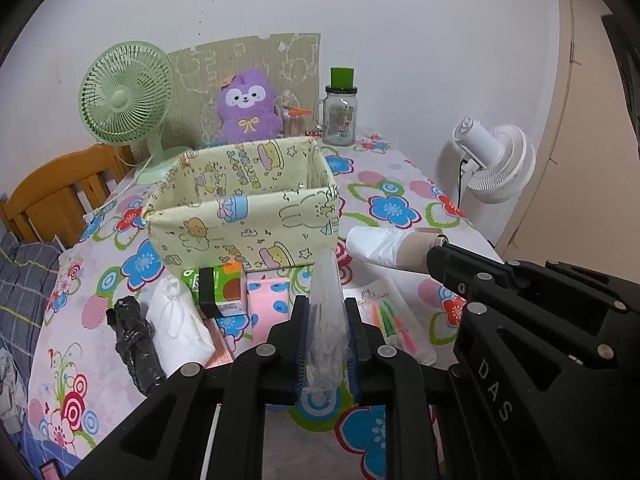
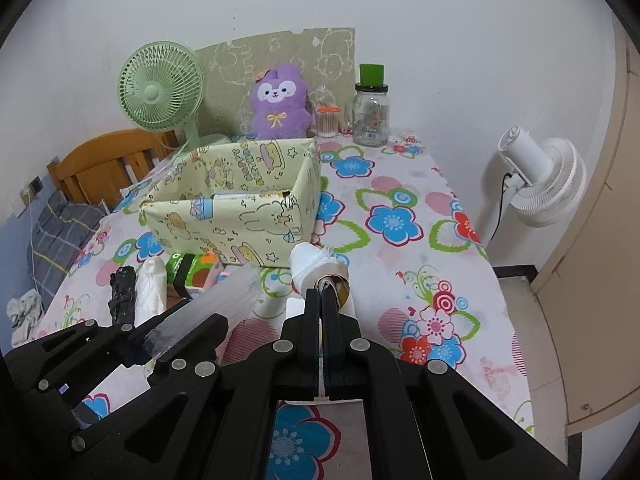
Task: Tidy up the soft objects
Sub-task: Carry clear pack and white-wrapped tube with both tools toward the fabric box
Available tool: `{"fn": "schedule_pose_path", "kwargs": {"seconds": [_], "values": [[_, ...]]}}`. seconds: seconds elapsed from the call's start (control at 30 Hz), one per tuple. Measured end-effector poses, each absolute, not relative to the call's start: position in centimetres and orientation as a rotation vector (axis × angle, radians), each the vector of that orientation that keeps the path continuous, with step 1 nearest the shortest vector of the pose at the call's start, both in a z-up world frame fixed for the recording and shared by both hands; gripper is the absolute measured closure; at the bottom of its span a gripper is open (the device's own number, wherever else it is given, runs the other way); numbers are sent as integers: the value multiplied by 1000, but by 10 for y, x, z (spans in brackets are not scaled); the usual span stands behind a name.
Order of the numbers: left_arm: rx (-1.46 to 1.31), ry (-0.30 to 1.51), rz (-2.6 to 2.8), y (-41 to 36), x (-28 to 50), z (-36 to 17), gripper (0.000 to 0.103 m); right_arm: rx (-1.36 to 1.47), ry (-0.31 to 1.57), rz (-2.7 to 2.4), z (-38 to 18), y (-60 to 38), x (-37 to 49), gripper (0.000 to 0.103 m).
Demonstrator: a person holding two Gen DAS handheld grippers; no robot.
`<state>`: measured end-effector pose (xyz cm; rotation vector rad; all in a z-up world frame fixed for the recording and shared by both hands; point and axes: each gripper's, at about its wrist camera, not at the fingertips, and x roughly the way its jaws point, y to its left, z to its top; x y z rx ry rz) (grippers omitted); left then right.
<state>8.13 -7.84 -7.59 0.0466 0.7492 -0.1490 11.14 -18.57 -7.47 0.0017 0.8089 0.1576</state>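
left wrist view: the left claw (image 1: pixel 326 344) is clamped on a clear plastic bag roll (image 1: pixel 326 312), which stands up between its fingers and pokes forward toward the fabric storage box (image 1: pixel 244 216) just ahead. to the claw's right, the right claw (image 1: pixel 442 258) grips the cardboard-core end of a white bag roll (image 1: pixel 384 246), held above the bench (image 1: pixel 400 200) beside the box's near right corner. below and left of the left claw lie a black bag bundle (image 1: pixel 132 344), a white drawstring pouch (image 1: pixel 178 320), a green carton (image 1: pixel 218 284) and a pink packet (image 1: pixel 268 300); just right of it sits a clear sleeve of coloured pens (image 1: pixel 390 326). beyond the box stand a green fan (image 1: pixel 124 100), a purple plush (image 1: pixel 246 106) and a glass jar (image 1: pixel 339 116).

right wrist view: the right claw (image 2: pixel 326 292) is pinched nearly shut on the rim of the white roll's tube, the roll (image 2: pixel 314 266) jutting ahead toward the box (image 2: pixel 236 208). the left claw (image 2: pixel 160 340) sits off to its left with the clear roll (image 2: pixel 224 300) angled up and forward. inside the box something pale shows low at the far side — too little to name.

progress, as i judge it: early to middle. both claws are loaded and close to the box, yet neither roll is over its opening — so two drops remain, and then the black bundle, pouch and the rest on the bench to the left are apparently left to sort.
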Motion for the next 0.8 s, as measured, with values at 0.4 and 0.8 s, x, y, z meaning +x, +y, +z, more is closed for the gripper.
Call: {"fn": "schedule_pose_path", "kwargs": {"seconds": [0.4, 0.8], "values": [[61, 701, -135, -67, 74, -47, 88, -9, 766, 166, -44, -173, 104, 99], [68, 666, -102, -50, 83, -23, 88, -22, 732, 190, -19, -156, 115, 99]]}}
